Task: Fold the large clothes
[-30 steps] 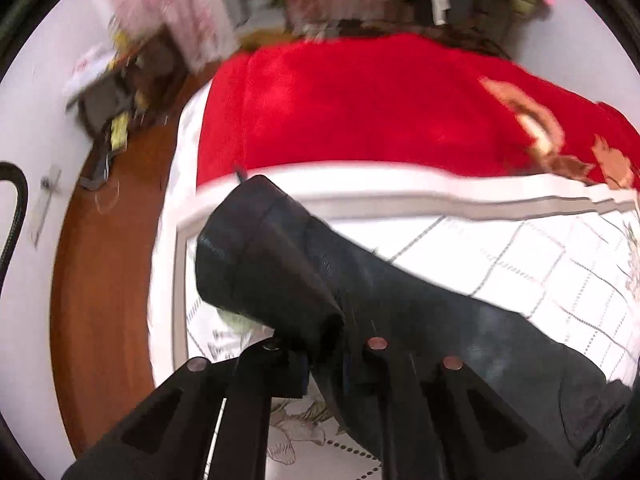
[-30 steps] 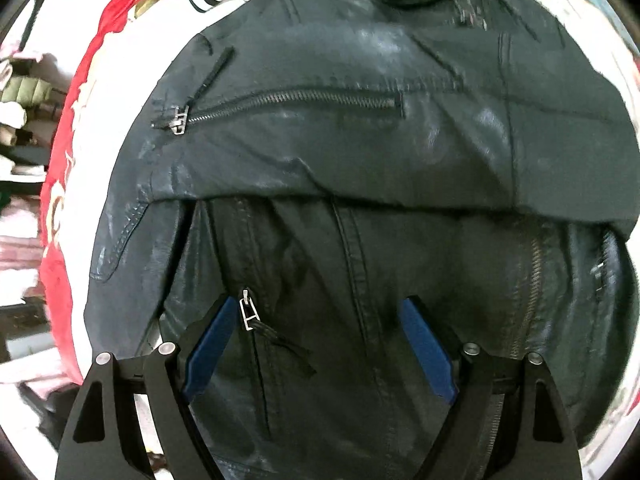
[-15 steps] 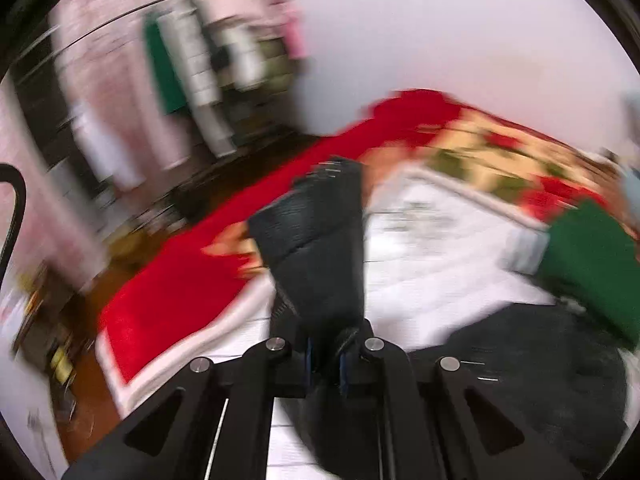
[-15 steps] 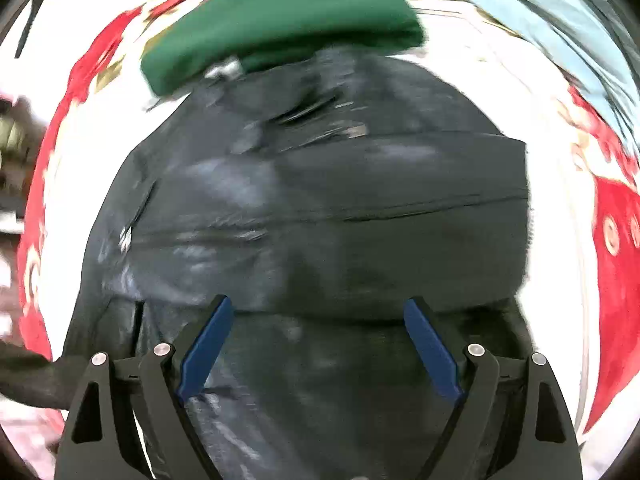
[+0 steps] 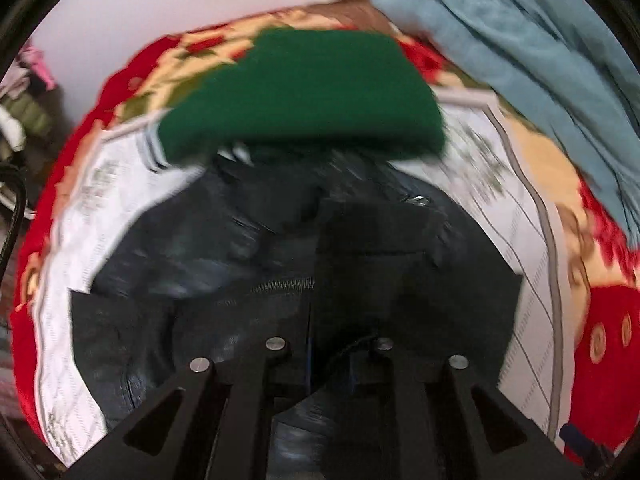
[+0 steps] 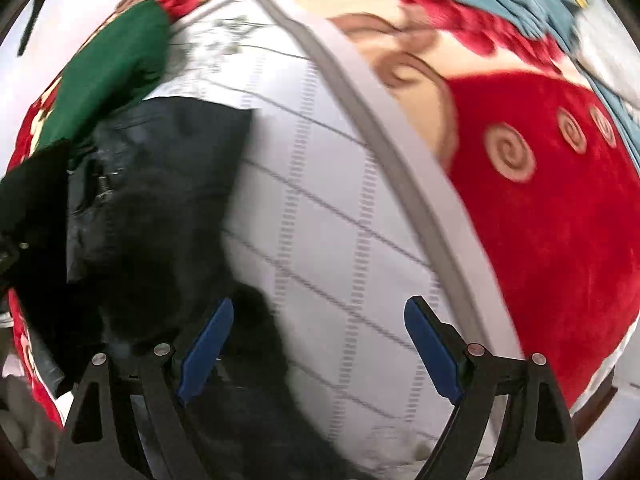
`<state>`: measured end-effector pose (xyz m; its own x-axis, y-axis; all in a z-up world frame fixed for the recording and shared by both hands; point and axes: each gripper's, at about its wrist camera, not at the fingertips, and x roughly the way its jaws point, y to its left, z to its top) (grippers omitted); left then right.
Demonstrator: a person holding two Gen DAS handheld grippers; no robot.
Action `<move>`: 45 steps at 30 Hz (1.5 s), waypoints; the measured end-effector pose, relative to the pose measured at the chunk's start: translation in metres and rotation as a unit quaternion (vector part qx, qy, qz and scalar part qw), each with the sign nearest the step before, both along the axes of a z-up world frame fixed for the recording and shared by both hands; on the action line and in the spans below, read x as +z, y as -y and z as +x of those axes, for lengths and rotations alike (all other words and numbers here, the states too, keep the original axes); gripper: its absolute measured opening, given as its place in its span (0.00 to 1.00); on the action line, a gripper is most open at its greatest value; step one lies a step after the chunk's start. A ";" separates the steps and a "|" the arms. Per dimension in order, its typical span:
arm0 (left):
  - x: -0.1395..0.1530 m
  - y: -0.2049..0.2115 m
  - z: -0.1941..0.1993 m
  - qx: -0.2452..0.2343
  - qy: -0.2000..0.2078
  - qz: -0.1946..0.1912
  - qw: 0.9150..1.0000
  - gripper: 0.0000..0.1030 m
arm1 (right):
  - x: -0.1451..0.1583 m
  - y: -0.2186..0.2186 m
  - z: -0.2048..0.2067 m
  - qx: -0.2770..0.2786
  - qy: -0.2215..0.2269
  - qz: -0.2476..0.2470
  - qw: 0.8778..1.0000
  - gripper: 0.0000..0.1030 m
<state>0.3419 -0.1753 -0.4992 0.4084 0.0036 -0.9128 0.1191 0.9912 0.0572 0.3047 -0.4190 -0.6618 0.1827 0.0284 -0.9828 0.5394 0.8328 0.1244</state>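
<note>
A: Jacket (image 5: 248,256) status? Black leather one, lying on the white quilted cover (image 6: 340,216) of the bed.

B: Partly folded, by the look of it. Left wrist view shows a dark flap, likely a sleeve (image 5: 372,248), laid over the body, which already reads as a compact block. Zip visible just left of the flap.

A: Left gripper (image 5: 328,360)?

B: Fingers pressed close together with dark jacket fabric between them, so pinching the sleeve. Blurry frame, though.

A: Right gripper (image 6: 320,344)?

B: Spread wide, blue pads (image 6: 206,350) apart, nothing between them. It hangs above the cover just beside the jacket's right edge (image 6: 236,184).

A: Anything else done?

B: Green garment (image 5: 304,96) sits just past the jacket's far end, looks already folded. Light blue fabric (image 5: 532,60) is heaped at the far right, unfolded.

A: Remaining?

B: Judgement only: release the sleeve flat, deal with the right side, then fold the body in half. Roughly midway on this item.
</note>
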 end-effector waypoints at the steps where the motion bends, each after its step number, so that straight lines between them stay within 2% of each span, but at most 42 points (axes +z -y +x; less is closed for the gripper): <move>1: -0.004 0.008 0.001 -0.005 -0.005 -0.001 1.000 0.13 | -0.002 0.007 -0.005 -0.002 -0.001 0.001 1.000 0.86; 3: -0.006 0.014 -0.004 -0.011 -0.011 -0.007 1.000 0.14 | -0.002 0.020 -0.014 -0.004 -0.002 0.010 1.000 0.86; 5: -0.006 0.014 -0.009 -0.015 -0.023 -0.023 0.999 0.37 | -0.002 0.030 -0.022 -0.006 0.000 0.025 1.000 0.86; 6: -0.006 0.014 -0.008 -0.014 -0.029 -0.035 0.999 0.82 | -0.001 0.034 -0.026 -0.005 0.000 0.033 0.999 0.86; 7: -0.004 0.013 -0.007 -0.010 -0.031 -0.044 0.999 1.00 | 0.001 0.038 -0.029 -0.003 -0.002 0.039 0.999 0.86; 12: 0.017 -0.013 -0.008 0.027 -0.021 -0.058 0.998 1.00 | 0.018 0.040 -0.029 0.002 0.010 0.081 0.997 0.86; 16: 0.036 -0.064 -0.016 0.078 0.006 -0.023 0.997 1.00 | 0.030 0.026 0.003 0.011 0.037 0.150 0.988 0.86; 20: 0.031 -0.128 -0.025 0.152 0.006 0.032 0.988 1.00 | 0.034 -0.009 0.053 0.054 0.072 0.198 0.976 0.86; 23: 0.016 -0.170 -0.030 0.199 -0.007 0.076 0.977 1.00 | 0.021 -0.047 0.098 0.107 0.061 0.154 0.980 0.86; 25: 0.003 -0.192 -0.032 0.225 -0.021 0.101 0.969 1.00 | -0.008 -0.078 0.128 0.157 0.002 0.113 0.981 0.83; 26: -0.002 -0.201 -0.032 0.236 -0.029 0.107 0.965 1.00 | -0.022 -0.090 0.136 0.175 -0.026 0.096 0.980 0.63; 27: -0.006 -0.210 -0.032 0.247 -0.037 0.109 0.962 1.00 | -0.034 -0.101 0.142 0.191 -0.054 0.059 0.978 0.46; 28: -0.010 -0.218 -0.033 0.256 -0.042 0.106 0.960 1.00 | -0.038 -0.107 0.143 0.191 -0.061 0.022 0.979 0.26; 29: -0.011 -0.222 -0.033 0.262 -0.045 0.104 0.958 1.00 | -0.037 -0.110 0.142 0.188 -0.054 0.016 0.980 0.22; 31: -0.011 -0.227 -0.031 0.266 -0.048 0.101 0.958 1.00 | -0.024 -0.109 0.136 0.178 -0.034 0.003 0.983 0.19; 33: -0.004 -0.227 -0.028 0.264 -0.042 0.096 0.959 1.00 | 0.004 -0.099 0.125 0.148 0.005 -0.013 0.989 0.18; 36: 0.002 -0.224 -0.019 0.255 -0.029 0.094 0.962 1.00 | 0.033 -0.074 0.108 0.083 0.040 -0.036 0.995 0.17; 38: -0.009 -0.222 -0.008 0.249 -0.036 0.100 0.963 1.00 | 0.028 -0.064 0.107 0.067 0.032 -0.030 0.997 0.17; 42: -0.066 -0.225 0.020 0.230 -0.089 0.152 0.957 1.00 | -0.012 -0.061 0.107 0.051 -0.001 -0.022 0.998 0.18; 43: -0.079 -0.228 0.024 0.227 -0.098 0.143 0.958 1.00 | -0.022 -0.057 0.108 0.046 0.000 -0.010 0.999 0.20; 45: -0.080 -0.231 0.026 0.227 -0.091 0.134 0.960 1.00 | -0.031 -0.048 0.109 0.040 -0.017 0.033 0.999 0.21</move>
